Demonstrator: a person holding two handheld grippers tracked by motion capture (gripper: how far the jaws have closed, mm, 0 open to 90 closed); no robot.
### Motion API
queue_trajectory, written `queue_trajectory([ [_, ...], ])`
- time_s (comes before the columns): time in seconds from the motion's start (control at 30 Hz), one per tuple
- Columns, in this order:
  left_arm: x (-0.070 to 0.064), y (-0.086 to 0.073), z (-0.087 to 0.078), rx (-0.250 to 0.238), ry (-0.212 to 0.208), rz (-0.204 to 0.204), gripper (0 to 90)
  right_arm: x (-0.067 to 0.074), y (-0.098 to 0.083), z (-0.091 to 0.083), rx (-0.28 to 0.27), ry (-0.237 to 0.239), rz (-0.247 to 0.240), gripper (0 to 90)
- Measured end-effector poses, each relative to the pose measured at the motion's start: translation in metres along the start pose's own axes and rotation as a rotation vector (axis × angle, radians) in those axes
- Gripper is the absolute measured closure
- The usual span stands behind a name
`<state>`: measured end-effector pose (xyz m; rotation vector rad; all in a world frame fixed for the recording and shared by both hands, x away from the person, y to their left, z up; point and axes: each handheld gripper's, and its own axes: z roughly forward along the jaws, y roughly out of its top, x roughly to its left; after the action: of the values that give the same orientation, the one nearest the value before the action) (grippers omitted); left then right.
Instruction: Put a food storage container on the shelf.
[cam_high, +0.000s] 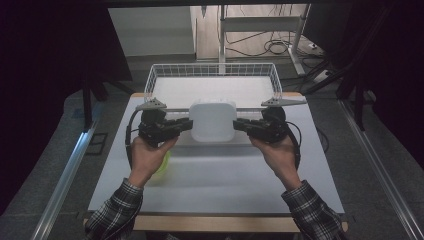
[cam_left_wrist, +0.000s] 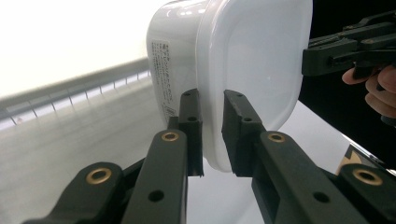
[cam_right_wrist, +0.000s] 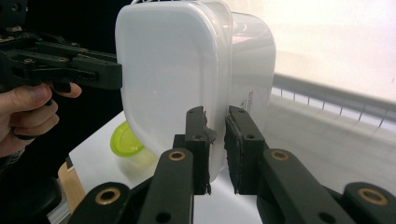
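White lidded container (cam_high: 212, 120), centre of the high view, held clear of the table (cam_high: 215, 185), just before the wire basket (cam_high: 212, 72). Left gripper (cam_high: 187, 124) pinches its left rim, right gripper (cam_high: 237, 124) the right rim; both jaws nearly closed on the lip. Basket lies directly beyond, upper centre. Green-lidded cup (cam_right_wrist: 127, 142) sits lower left.

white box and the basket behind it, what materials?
White box: looks like translucent plastic, glossy; light glows through the lid and highlights show on its rounded wall. Basket: appears to be white-coated wire, an open grid mesh along its walls.
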<state>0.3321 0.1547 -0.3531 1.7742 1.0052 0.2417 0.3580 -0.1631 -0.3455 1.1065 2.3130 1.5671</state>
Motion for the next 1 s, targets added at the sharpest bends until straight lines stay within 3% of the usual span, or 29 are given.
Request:
queue_trajectory([
  [0.47, 0.009, 0.037, -0.001, -0.023, 0.035, 0.020, 78.5, -0.006, 0.036, 0.004, -0.039, -0.013, -0.011, 79.7],
  [0.83, 0.021, 0.065, 0.005, -0.028, 0.051, 0.008, 78.4, -0.016, 0.062, 0.012, -0.053, -0.030, -0.003, 79.6],
  [1.0, 0.026, 0.070, 0.010, -0.026, 0.052, -0.004, 78.3, -0.023, 0.068, 0.017, -0.051, -0.030, 0.016, 79.4],
])
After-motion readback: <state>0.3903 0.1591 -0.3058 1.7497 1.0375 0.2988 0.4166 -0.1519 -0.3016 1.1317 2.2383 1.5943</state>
